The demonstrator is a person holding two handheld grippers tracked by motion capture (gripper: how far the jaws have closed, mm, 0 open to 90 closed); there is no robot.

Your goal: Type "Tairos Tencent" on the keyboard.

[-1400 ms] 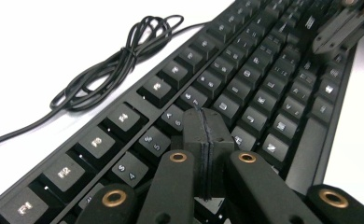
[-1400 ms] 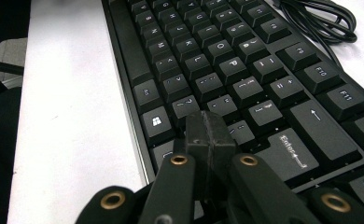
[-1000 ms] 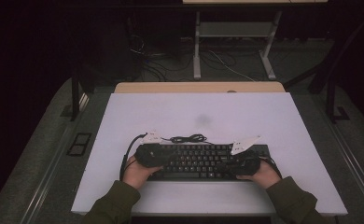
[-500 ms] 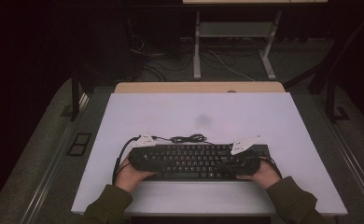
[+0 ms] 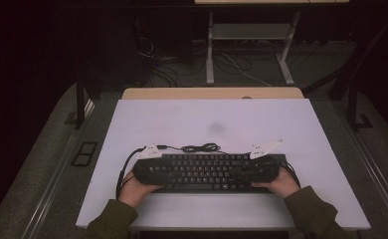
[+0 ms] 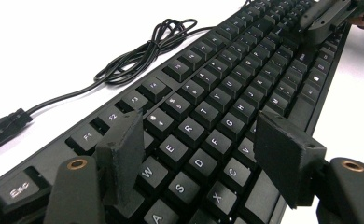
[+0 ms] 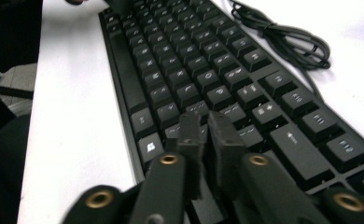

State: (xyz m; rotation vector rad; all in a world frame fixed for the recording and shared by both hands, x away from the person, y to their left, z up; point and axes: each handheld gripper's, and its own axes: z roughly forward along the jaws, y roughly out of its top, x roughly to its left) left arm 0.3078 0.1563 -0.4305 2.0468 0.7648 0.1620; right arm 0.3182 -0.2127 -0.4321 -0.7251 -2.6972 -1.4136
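A black keyboard (image 5: 207, 172) lies across the near part of the white table (image 5: 207, 119), with its cable coiled (image 5: 202, 148) just behind it. My left gripper (image 5: 147, 169) rests over the keyboard's left end. In the left gripper view it (image 6: 201, 135) is open, its jaws spread above the letter keys (image 6: 227, 93). My right gripper (image 5: 264, 167) sits over the keyboard's right end. In the right gripper view it (image 7: 204, 122) is shut with nothing between the jaws, low above the keys (image 7: 194, 60).
The coiled cable (image 6: 143, 51) ends in a plug (image 6: 3, 128) lying on the table behind the keyboard. A wooden strip (image 5: 212, 93) runs along the table's far edge. Dark posts (image 5: 80, 104) (image 5: 353, 107) stand at both sides. Bare white tabletop stretches beyond the keyboard.
The left hand has drawn its gripper slightly outward to the keyboard's left end. The keyboard and the right gripper stay about where they were.
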